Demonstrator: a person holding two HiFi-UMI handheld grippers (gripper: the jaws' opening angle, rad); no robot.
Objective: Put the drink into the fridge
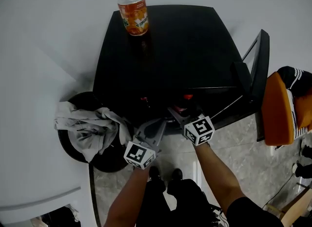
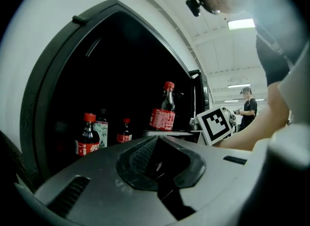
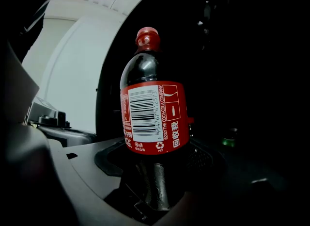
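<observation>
Low in the head view, our two grippers point at the open front of the black fridge (image 1: 185,50). Our left gripper (image 1: 165,122) has its fingers pressed together, with nothing in them. Our right gripper (image 1: 183,108) is clamped on the cola bottle (image 3: 154,118), which stands upright at the fridge's dark opening. Deeper inside, at the lower left of the left gripper view, we see a second cola bottle (image 2: 88,135), a green can (image 2: 102,128) and a small cola bottle (image 2: 125,132). At the top of the head view, an orange can (image 1: 133,14) stands on the fridge.
</observation>
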